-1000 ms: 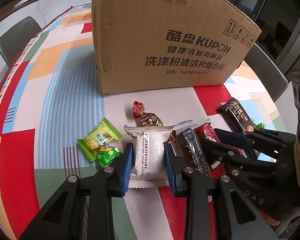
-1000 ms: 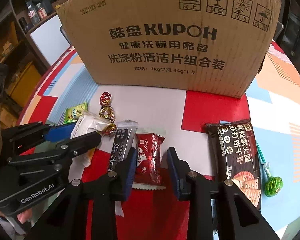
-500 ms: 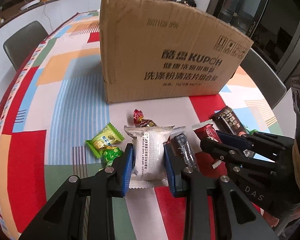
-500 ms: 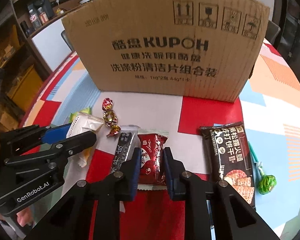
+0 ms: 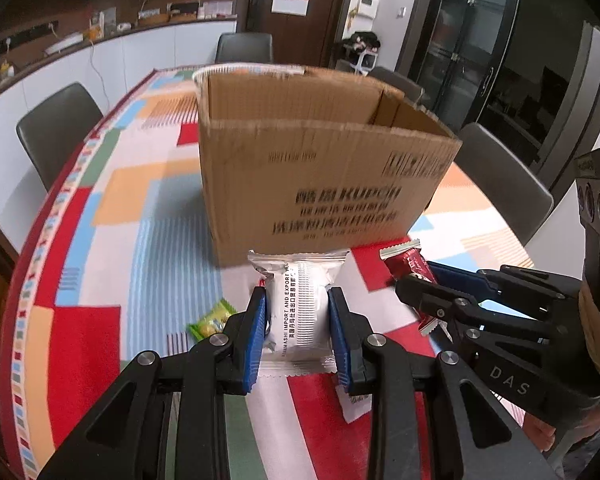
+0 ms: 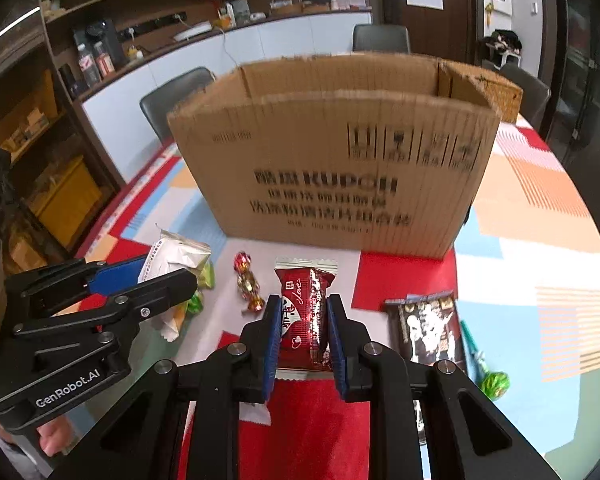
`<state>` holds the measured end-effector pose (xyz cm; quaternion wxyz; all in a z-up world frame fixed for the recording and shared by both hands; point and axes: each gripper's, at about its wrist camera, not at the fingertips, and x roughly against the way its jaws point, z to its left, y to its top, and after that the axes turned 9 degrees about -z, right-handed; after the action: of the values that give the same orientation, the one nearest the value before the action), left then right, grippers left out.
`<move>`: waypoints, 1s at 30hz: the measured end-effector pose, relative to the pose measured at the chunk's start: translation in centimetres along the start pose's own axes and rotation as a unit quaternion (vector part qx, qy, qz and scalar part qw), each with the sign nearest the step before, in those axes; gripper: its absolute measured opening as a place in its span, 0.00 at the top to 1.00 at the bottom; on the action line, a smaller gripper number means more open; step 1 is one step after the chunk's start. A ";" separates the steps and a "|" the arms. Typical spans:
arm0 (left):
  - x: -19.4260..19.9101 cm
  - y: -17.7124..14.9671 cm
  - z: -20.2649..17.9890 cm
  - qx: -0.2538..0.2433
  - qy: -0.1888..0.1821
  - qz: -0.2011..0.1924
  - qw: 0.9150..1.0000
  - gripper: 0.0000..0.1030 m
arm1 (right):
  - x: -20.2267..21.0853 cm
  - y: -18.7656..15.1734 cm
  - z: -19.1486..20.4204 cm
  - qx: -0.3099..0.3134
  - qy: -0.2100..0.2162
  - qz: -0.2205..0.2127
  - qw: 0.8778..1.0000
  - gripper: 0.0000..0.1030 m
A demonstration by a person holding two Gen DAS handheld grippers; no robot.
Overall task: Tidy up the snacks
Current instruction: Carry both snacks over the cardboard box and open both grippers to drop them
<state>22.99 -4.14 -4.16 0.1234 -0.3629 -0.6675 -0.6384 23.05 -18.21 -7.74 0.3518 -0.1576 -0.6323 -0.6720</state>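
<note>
My left gripper [image 5: 297,326] is shut on a white snack packet [image 5: 298,304] and holds it up in front of the open cardboard box [image 5: 324,184]. My right gripper [image 6: 303,334] is shut on a red snack packet [image 6: 305,312], also lifted, facing the same box [image 6: 340,160]. In the left wrist view the right gripper [image 5: 410,288] with the red packet [image 5: 410,264] is to the right. In the right wrist view the left gripper [image 6: 160,276] with the white packet [image 6: 176,254] is to the left.
On the colourful tablecloth [image 6: 540,240] lie a gold-red wrapped candy [image 6: 247,282], a dark biscuit packet [image 6: 428,330], a green lollipop [image 6: 492,382] and a green-yellow packet [image 5: 212,322]. Grey chairs [image 5: 58,128] stand around the table.
Both grippers have lifted with their packets off the table and risen; the box's open top now shows. The right gripper closed on the red packet.
</note>
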 end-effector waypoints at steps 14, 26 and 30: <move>3.4 4.9 -0.5 -0.016 0.010 -0.071 0.997 0.71 | 4.1 4.7 0.8 0.006 0.010 -0.080 0.997 0.77; 4.1 9.5 -0.2 -0.011 0.003 -0.111 0.994 0.71 | 5.7 9.4 1.1 0.014 0.011 -0.136 0.991 0.77; 3.7 10.9 0.0 -0.007 -0.004 -0.115 0.993 0.71 | 5.7 10.8 0.9 0.017 0.007 -0.147 0.989 0.77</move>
<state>27.36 -3.76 6.44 0.0441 -0.2867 -0.7008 -0.6517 26.10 -18.39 4.05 0.2562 -0.0525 -0.6574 -0.7067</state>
